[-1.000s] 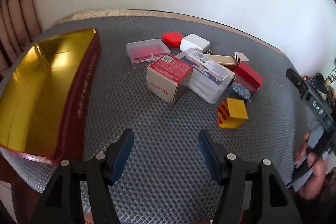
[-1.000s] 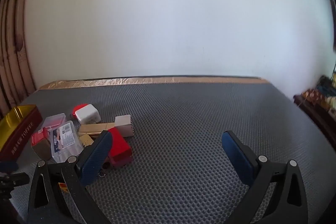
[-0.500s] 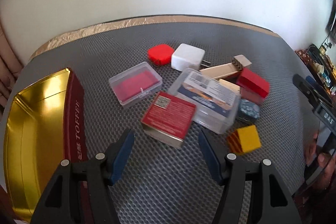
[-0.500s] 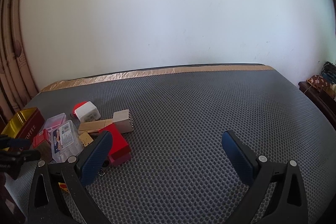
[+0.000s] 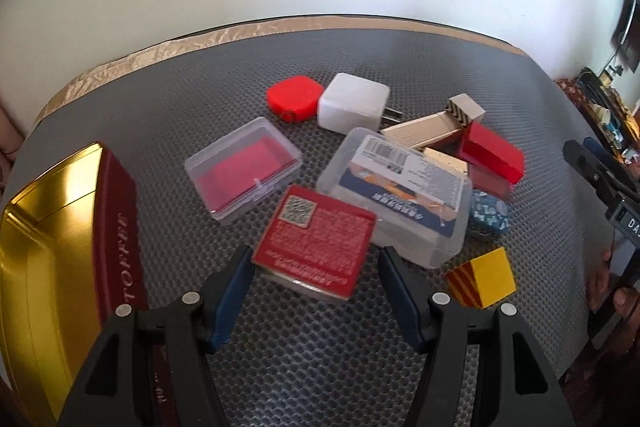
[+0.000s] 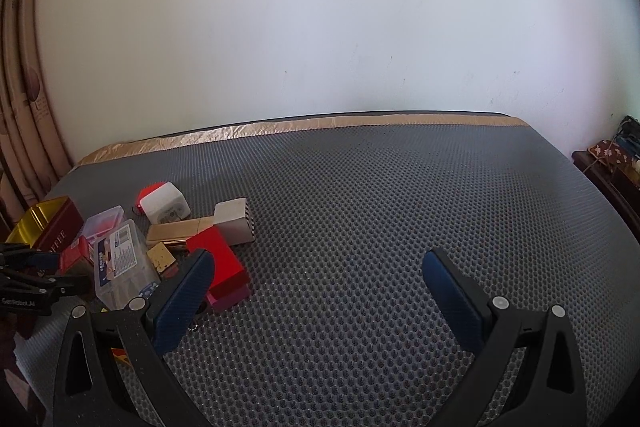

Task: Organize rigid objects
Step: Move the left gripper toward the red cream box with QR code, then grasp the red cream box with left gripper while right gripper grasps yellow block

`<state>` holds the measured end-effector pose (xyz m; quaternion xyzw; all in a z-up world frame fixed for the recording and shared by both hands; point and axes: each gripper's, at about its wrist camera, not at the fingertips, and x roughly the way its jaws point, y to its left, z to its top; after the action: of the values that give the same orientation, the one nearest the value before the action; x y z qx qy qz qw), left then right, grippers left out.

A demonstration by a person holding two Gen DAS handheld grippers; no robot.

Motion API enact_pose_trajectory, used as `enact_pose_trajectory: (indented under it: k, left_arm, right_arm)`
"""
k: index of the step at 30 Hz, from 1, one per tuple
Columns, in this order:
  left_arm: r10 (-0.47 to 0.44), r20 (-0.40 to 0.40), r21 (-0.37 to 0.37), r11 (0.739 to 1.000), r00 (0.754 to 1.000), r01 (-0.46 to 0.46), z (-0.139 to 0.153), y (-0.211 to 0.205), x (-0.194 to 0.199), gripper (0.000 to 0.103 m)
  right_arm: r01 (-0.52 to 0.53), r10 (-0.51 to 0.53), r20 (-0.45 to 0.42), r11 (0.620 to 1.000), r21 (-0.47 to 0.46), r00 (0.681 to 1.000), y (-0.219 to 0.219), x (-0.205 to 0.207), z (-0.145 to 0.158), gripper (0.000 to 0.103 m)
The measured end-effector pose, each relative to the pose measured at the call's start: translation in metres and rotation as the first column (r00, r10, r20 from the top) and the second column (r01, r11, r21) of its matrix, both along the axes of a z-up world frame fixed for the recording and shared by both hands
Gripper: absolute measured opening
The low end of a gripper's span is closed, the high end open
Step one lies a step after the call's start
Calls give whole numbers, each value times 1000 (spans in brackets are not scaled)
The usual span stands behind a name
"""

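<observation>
A pile of small rigid items lies on the grey mat (image 5: 320,367). Nearest is a red-topped box (image 5: 316,247), which sits between the tips of my open left gripper (image 5: 316,263); the pads are not pressing on it. Behind it are a clear case with a red insert (image 5: 242,171), a labelled clear box (image 5: 400,195), a white charger (image 5: 354,103), a red rounded piece (image 5: 294,97), a red block (image 5: 490,153) and a yellow cube (image 5: 482,277). An open gold tin (image 5: 52,247) marked TOFFEE stands at the left. My right gripper (image 6: 318,259) is open over bare mat, right of the pile.
A beige long box (image 5: 424,129) and a blue patterned piece (image 5: 488,213) lie in the pile. The wall runs behind the mat's gold-trimmed far edge (image 6: 280,129). Cluttered furniture (image 6: 612,163) stands at the right. The left gripper's body (image 6: 28,279) shows at the right wrist view's left edge.
The left gripper has closed in on the pile and rolled, so the red-topped box now lies between its tips. The right gripper has barely shifted.
</observation>
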<state>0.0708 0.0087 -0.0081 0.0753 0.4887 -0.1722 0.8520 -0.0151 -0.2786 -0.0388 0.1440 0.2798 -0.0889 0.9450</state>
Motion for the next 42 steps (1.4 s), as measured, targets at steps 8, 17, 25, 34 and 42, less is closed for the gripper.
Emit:
enact_pose_trajectory:
  k: [8, 17, 25, 34, 42]
  left_arm:
    - [32, 69, 12, 999, 997, -33, 3, -11, -24, 53]
    - [168, 60, -168, 973, 984, -156, 31, 10, -74, 53]
    - [173, 60, -197, 968, 983, -158, 41, 18, -115, 54]
    - [215, 129, -235, 955, 968, -181, 65, 39, -137, 54]
    - [239, 123, -262, 944, 963, -201, 73, 53, -136, 54]
  right_arm:
    - [-5, 5, -12, 1000, 5, 1000, -1, 1, -1, 103]
    - [-14, 14, 4, 1000, 4, 1000, -1, -3, 1, 103]
    - [-204, 219, -70, 963, 177, 973, 43, -18, 7, 103]
    - [-303, 330, -187, 940, 158, 925, 107, -2, 6, 93]
    - [-287, 334, -262, 936, 202, 905, 116, 19, -14, 75]
